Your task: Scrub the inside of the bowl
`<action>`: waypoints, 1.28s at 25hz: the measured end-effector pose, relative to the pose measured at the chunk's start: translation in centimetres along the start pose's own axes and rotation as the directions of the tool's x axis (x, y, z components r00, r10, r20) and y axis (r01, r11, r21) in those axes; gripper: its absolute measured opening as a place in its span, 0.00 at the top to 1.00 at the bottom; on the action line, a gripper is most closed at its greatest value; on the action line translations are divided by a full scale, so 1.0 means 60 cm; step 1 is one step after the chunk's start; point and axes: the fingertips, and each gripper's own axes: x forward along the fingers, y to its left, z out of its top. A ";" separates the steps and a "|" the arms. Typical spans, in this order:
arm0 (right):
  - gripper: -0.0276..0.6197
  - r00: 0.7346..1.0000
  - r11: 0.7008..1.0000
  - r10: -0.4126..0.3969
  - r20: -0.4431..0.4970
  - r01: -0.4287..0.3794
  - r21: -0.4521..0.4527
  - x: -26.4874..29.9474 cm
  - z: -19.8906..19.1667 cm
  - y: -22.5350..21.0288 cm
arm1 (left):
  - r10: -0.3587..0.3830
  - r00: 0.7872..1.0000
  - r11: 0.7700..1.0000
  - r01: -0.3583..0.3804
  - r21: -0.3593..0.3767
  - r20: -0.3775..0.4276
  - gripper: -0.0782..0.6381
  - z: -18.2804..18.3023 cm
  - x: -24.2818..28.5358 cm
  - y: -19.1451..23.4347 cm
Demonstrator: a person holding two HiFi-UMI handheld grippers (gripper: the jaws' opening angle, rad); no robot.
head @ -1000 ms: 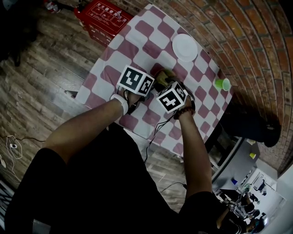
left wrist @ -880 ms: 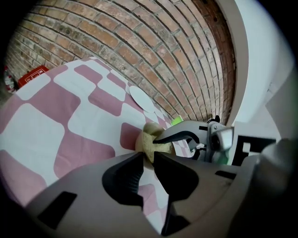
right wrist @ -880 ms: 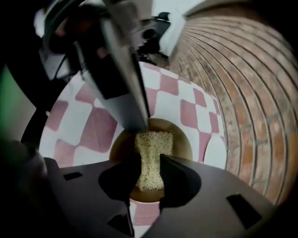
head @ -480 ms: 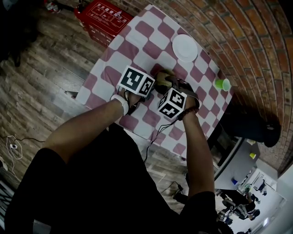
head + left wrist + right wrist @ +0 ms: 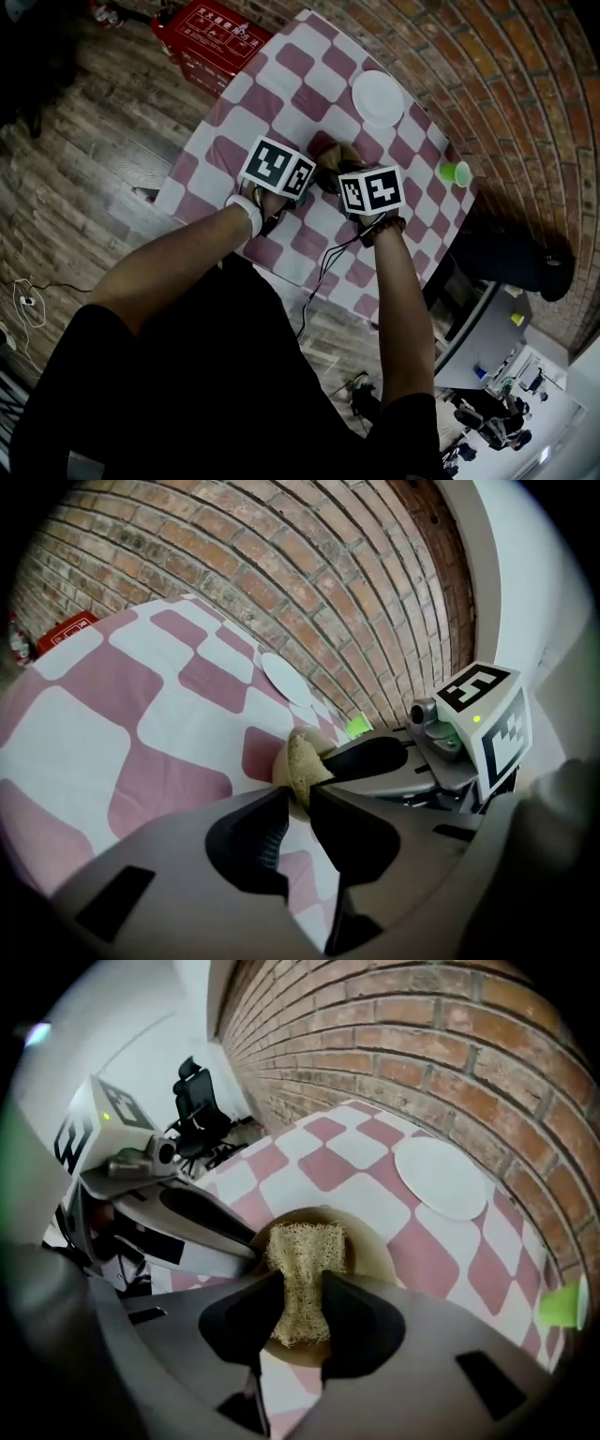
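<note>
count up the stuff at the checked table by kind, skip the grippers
bowl: 1
scrub pad: 1
white plate: 1
green cup: 1
total: 4

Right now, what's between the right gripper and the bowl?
A fibrous scrub pad, clamped in the right gripper and reaching into the bowl; the right gripper view shows it.
</note>
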 end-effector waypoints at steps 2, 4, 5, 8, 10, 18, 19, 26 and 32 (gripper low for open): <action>0.74 1.000 1.000 0.004 0.002 -0.004 -0.013 -0.004 0.000 -0.001 | 0.000 1.000 1.000 0.000 0.002 -0.002 0.78 0.000 0.000 0.000; 0.74 1.000 0.993 -0.021 -0.015 0.019 -0.119 -0.005 -0.001 0.001 | -0.001 1.000 1.000 0.001 0.003 -0.004 0.78 0.001 0.001 0.000; 0.74 0.999 0.979 -0.042 -0.028 0.035 -0.201 -0.004 -0.002 0.003 | -0.001 1.000 1.000 0.001 0.002 -0.005 0.78 0.001 0.001 0.000; 0.74 0.986 0.852 -0.159 -0.058 0.107 -0.513 -0.003 -0.004 0.008 | -0.003 1.000 1.000 0.003 0.001 -0.007 0.78 0.002 0.001 -0.001; 0.74 0.965 0.701 -0.258 -0.049 0.152 -0.697 -0.004 -0.002 0.007 | -0.005 1.000 1.000 0.005 -0.001 -0.009 0.78 0.000 0.001 -0.001; 0.74 0.949 0.631 -0.314 0.016 0.221 -0.743 -0.015 0.013 0.003 | 0.004 1.000 1.000 -0.004 -0.008 -0.003 0.78 0.006 0.001 0.003; 0.74 0.961 0.716 -0.278 -0.001 0.207 -0.667 -0.014 0.011 0.001 | 0.006 1.000 1.000 -0.006 -0.003 0.001 0.78 0.009 0.000 0.003; 0.74 0.998 0.998 0.011 0.060 -0.014 0.058 -0.006 0.016 0.004 | 0.009 0.997 1.000 -0.007 -0.029 0.077 0.78 0.045 -0.025 0.007; 0.74 0.997 0.994 -0.026 0.068 0.019 0.110 -0.011 0.022 -0.009 | -0.037 0.996 0.997 0.042 -0.064 0.082 0.77 0.019 -0.024 -0.011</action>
